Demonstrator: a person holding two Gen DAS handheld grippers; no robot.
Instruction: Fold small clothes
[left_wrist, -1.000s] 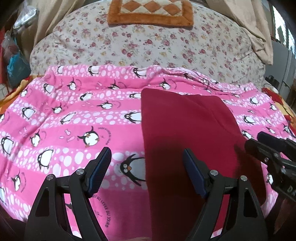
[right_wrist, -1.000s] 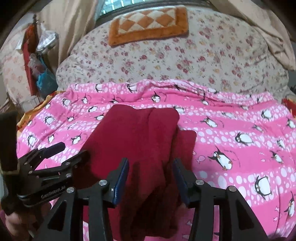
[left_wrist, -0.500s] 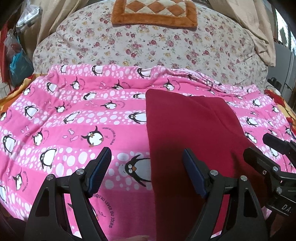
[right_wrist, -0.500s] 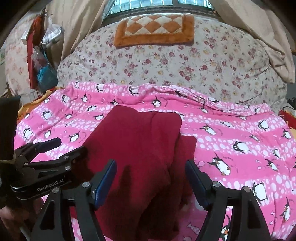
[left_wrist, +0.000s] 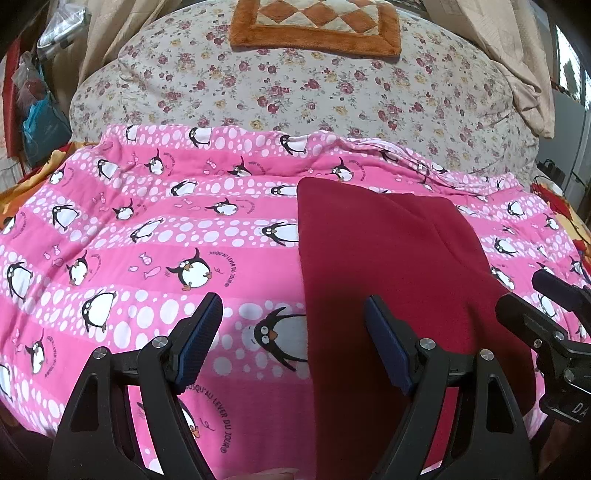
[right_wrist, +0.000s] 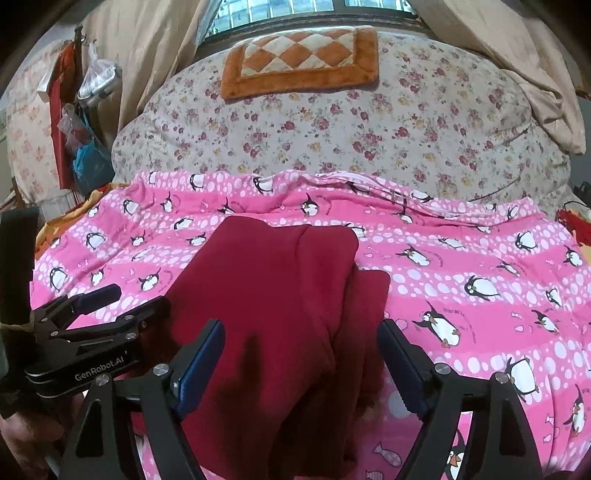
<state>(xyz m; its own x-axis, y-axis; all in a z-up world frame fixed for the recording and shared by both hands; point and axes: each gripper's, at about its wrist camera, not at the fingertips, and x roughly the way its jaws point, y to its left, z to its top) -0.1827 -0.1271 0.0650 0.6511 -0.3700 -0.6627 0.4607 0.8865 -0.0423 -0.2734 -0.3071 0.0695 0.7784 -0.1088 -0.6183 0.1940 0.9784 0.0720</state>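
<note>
Dark red garment (left_wrist: 388, 266) lying folded on pink penguin-print blanket (left_wrist: 147, 236), toward the right half in the left wrist view and left of centre in the right wrist view (right_wrist: 266, 295). Layered over itself, with one long fold edge running down the middle and a narrower strip of the same cloth showing along its right side in the right wrist view. Left edge straight, far corners rounded, near end running out of frame at the bottom.

Left gripper (left_wrist: 293, 343) held just above the blanket with jaws spread wide, nothing between them; left fingertip (left_wrist: 201, 332) over bare pink print, right one over the garment's left part. Seen also from the side at the left edge of the right wrist view (right_wrist: 110, 306), beside the garment's left border, "GenRobot.AI" lettering on its body.

Right gripper (right_wrist: 301, 362) likewise wide apart, fingers (right_wrist: 400, 365) either side of the garment's near portion, gripping nothing; whether touching the cloth, cannot tell. Visible too at the right edge of the left wrist view (left_wrist: 528, 295), near the garment's right border.

Beyond the blanket, large floral-print bedding (right_wrist: 369, 129) piled high, an orange checkered mat (right_wrist: 301, 61) lying on top of it. Beige curtains (right_wrist: 147, 55) flanking a barred window (right_wrist: 295, 9); plastic bags (right_wrist: 86, 147) hanging at far left.
</note>
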